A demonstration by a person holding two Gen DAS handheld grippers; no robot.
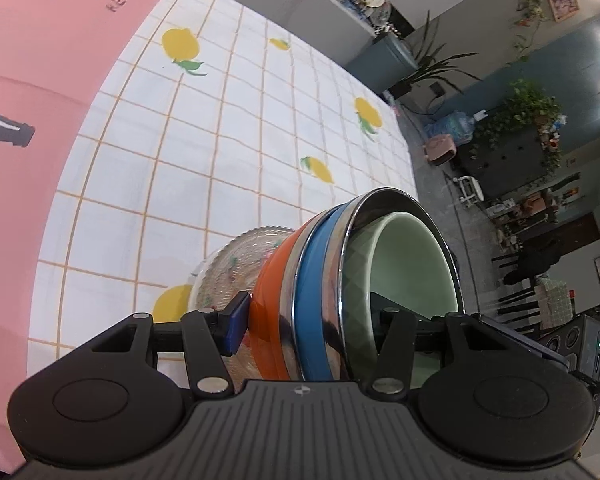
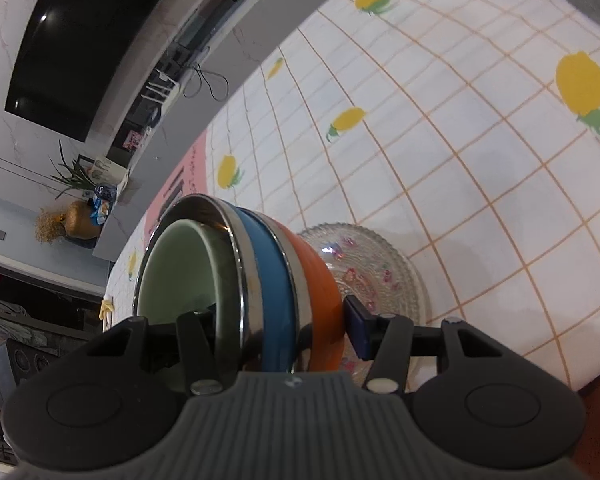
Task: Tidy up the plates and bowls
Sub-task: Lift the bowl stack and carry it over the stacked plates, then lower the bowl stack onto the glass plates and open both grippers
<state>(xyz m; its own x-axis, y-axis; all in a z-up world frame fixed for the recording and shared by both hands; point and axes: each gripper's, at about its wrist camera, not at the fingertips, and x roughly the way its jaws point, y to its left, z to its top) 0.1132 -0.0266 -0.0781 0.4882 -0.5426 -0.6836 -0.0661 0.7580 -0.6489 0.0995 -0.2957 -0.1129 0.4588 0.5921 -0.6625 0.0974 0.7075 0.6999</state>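
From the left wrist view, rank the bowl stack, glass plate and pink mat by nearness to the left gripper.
1. Bowl stack: clamped by the left gripper.
2. Glass plate: just behind the stack, on the left.
3. Pink mat: farthest, along the far left.

1. A stack of nested bowls [image 1: 320,300] sits between the left gripper's [image 1: 312,320] fingers, one finger outside the stack, the other inside the innermost bowl [image 1: 412,264].
2. The right gripper [image 2: 276,324] grips the same stack [image 2: 276,280] the same way, with the innermost bowl [image 2: 172,268] to its left.
3. A glass plate [image 1: 236,264] lies on the tabletop [image 1: 220,140] just beyond the stack, left of the left gripper and right of the right gripper [image 2: 376,268].
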